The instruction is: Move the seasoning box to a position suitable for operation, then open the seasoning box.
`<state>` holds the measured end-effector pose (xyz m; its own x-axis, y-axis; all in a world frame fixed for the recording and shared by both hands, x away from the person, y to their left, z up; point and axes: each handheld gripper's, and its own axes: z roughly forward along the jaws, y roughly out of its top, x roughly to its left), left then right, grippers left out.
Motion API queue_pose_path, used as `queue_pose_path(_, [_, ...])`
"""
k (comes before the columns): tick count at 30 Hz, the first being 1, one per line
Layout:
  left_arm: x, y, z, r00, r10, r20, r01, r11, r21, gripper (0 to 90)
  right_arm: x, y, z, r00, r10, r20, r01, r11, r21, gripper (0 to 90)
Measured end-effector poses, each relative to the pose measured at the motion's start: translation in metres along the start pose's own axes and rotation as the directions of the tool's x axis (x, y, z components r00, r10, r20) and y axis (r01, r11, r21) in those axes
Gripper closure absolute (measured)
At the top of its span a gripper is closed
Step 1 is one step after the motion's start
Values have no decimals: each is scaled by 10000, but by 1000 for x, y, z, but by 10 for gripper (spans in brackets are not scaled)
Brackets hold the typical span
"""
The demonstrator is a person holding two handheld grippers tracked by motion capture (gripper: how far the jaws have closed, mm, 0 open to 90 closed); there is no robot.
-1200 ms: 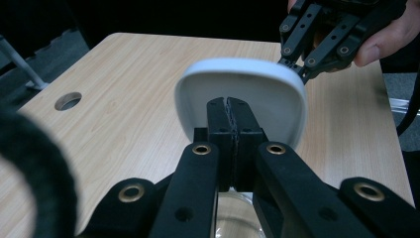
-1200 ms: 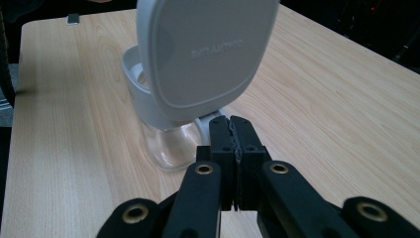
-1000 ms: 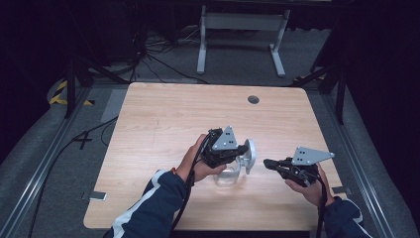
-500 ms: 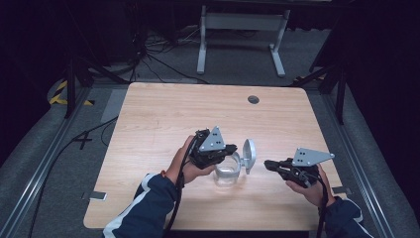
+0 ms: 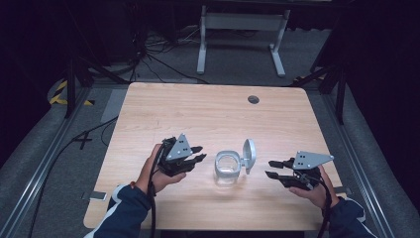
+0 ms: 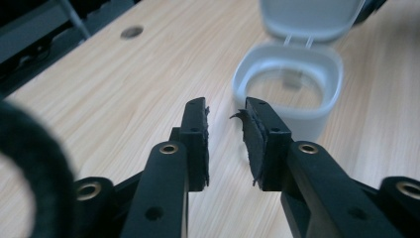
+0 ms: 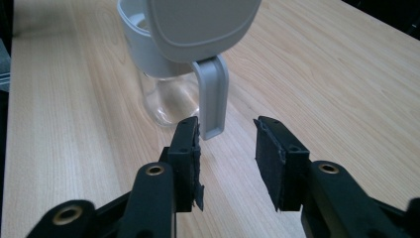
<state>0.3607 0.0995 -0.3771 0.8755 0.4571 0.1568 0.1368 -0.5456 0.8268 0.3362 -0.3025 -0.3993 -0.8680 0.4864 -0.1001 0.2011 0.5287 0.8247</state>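
Clear plastic forms the body of the jar [image 5: 228,171], which stands on the wooden desk [image 5: 208,114] with its grey hinged lid [image 5: 249,154] flipped up. The jar's base is hidden behind its own grey rim in the left gripper view, and no label or writing can be made out on it. Left of the jar, the left gripper [image 5: 197,153] has just been opening its jaws to a narrow gap, nothing between them. Right of the jar, the right gripper [image 5: 271,168] has likewise been opening, jaws moderately apart and empty.
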Motion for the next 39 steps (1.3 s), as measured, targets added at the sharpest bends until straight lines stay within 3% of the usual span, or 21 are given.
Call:
queue_pose_path(4, [7, -24, -7, 9993, 25, -379, 0, 9978, 669, 672, -1, -2, 0, 9997, -22, 258, 15, 9997, 235, 560])
queue_pose_path(8, [12, -44, -11, 9972, -85, -738, 184, 9908, 1342, 628, -2, -6, -6, 9984, -57, 560, 34, 9992, 409, 536])
queue_pose_path(12, [17, -64, -18, 9942, -285, -1041, 494, 9778, 2039, 532, -5, -12, -12, 9958, -150, 903, 91, 9978, 652, 512])
queue_pose_path(14, [18, -73, -21, 9928, -409, -1128, 646, 9743, 2156, 486, -6, -16, -17, 9936, -199, 1111, 110, 9967, 804, 487])
queue_pose_path(16, [17, -83, -23, 9916, -381, -1239, 687, 9651, 2527, 449, -8, -20, -21, 9909, -314, 1310, 182, 9947, 1011, 467])
queue_pose_path(18, [17, -92, -25, 9924, -500, -1128, 825, 9488, 3048, 398, -10, -26, -25, 9892, -254, 1446, 99, 9942, 1067, 448])
queue_pose_path(20, [20, -99, -28, 9891, -736, -1272, 1097, 9456, 3061, 345, -14, -32, -30, 9848, -182, 1726, -42, 9917, 1284, 432])
queue_pose_path(23, [25, -108, -32, 9863, -874, -1396, 1247, 9500, 2864, 341, -17, -42, -36, 9749, -290, 2207, -58, 9878, 1555, 437])
queue_pose_path(25, [27, -116, -33, 9839, -881, -1553, 1318, 9450, 2993, 325, -18, -49, -42, 9668, -475, 2512, 32, 9848, 1737, 438])
queue_pose_path(27, [28, -124, -33, 9830, -929, -1586, 1395, 9388, 3148, 308, -21, -60, -50, 9629, -169, 2694, -301, 9851, 1694, 435])
queue_pose_path(29, [28, -128, -34, 9821, -987, -1606, 1457, 9380, 3144, 285, -22, -65, -53, 9605, -25, 2784, -470, 9842, 1710, 432])
queue_pose_path(31, [30, -137, -35, 9768, -1412, -1612, 1842, 9376, 2949, 276, -24, -76, -60, 9557, 222, 2935, -755, 9823, 1715, 421])
queue_pose_path(35, [34, -149, -41, 9621, -2324, -1428, 2630, 9292, 2595, 217, -27, -96, -71, 9451, 901, 3142, -1452, 9769, 1567, 395])
queue_pose_path(36, [34, -151, -41, 9617, -2350, -1414, 2644, 9312, 2508, 198, -28, -102, -74, 9414, 1126, 3180, -1660, 9752, 1461, 386])
queue_pose_path(38, [34, -156, -40, 9470, -2863, -1457, 3123, 9266, 2093, 180, -29, -110, -77, 9358, 1457, 3209, -1971, 9712, 1337, 383])
queue_pose_path(39, [34, -158, -40, 9467, -2870, -1461, 3118, 9306, 1920, 164, -31, -115, -80, 9303, 1870, 3155, -2324, 9661, 1127, 379])
